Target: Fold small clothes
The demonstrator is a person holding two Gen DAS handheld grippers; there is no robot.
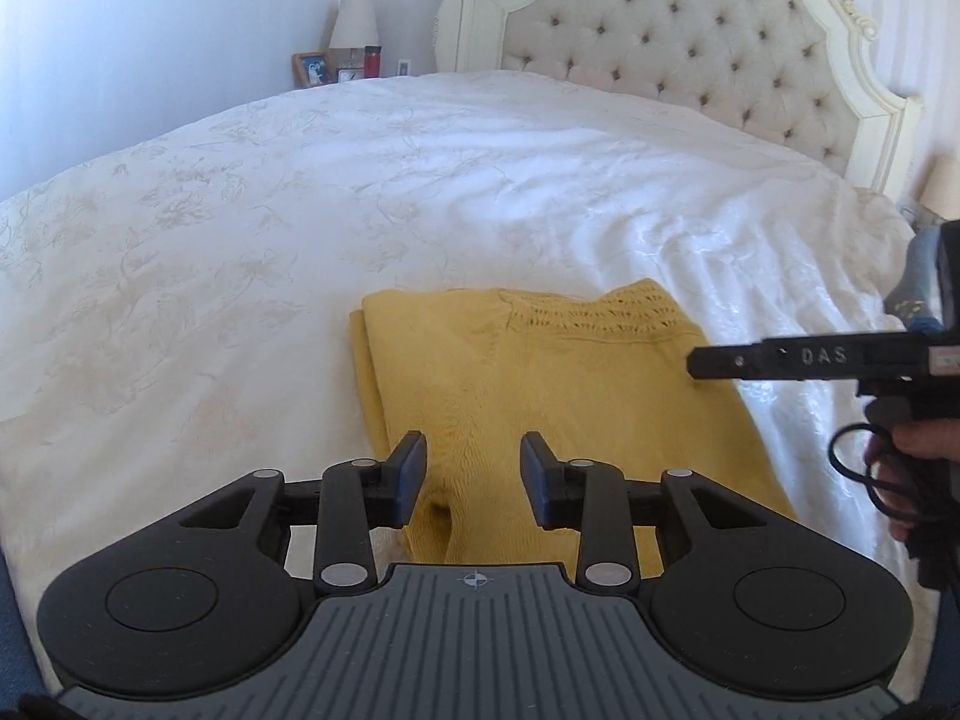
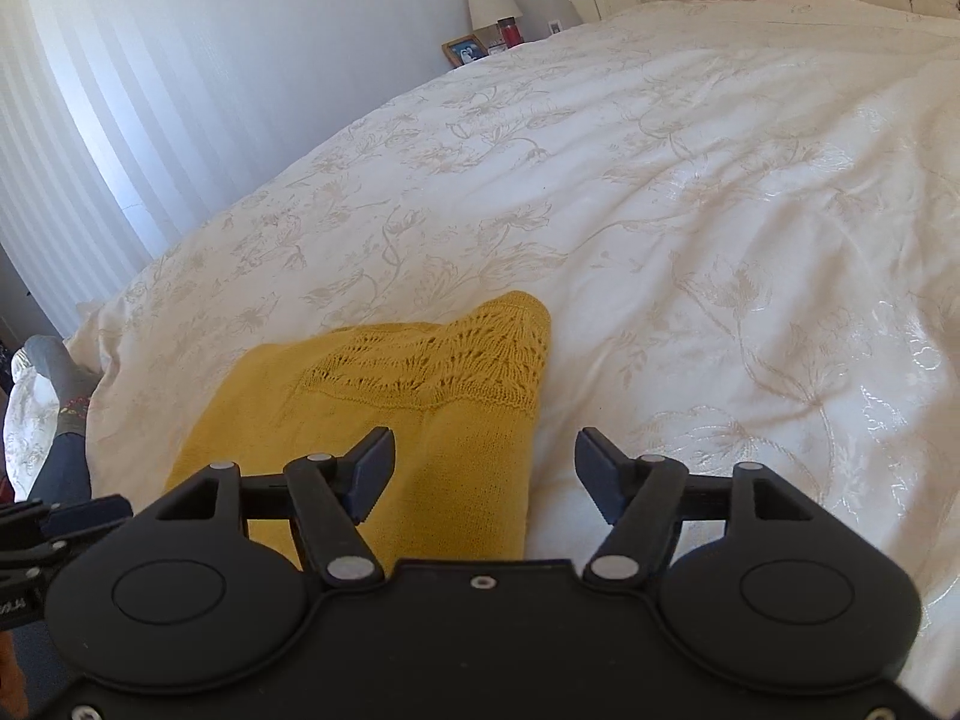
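Left gripper (image 1: 474,468): held apart, nothing pinched, over the sweater (image 1: 540,384).
Right gripper (image 2: 485,468): spread wide, empty.
Sweater: folded on the bed (image 1: 240,210).

Mustard-yellow knit garment (image 1: 540,396) w/ an openwork lace pattern across its far band; rest is plain fine knit. Bedspread (image 1: 300,192) is white/ivory w/ tone-on-tone floral vine pattern, shiny in the light; headboard (image 1: 690,42) cream, button-tufted, frame off-white. Both grippers are black, left gripper (image 1: 474,468) w/ grey ribbed base, pads dark blue; wall (image 2: 180,60) pale w/ faint vertical stripes, lamp shade (image 1: 354,21) white, bottle (image 1: 372,60) red.
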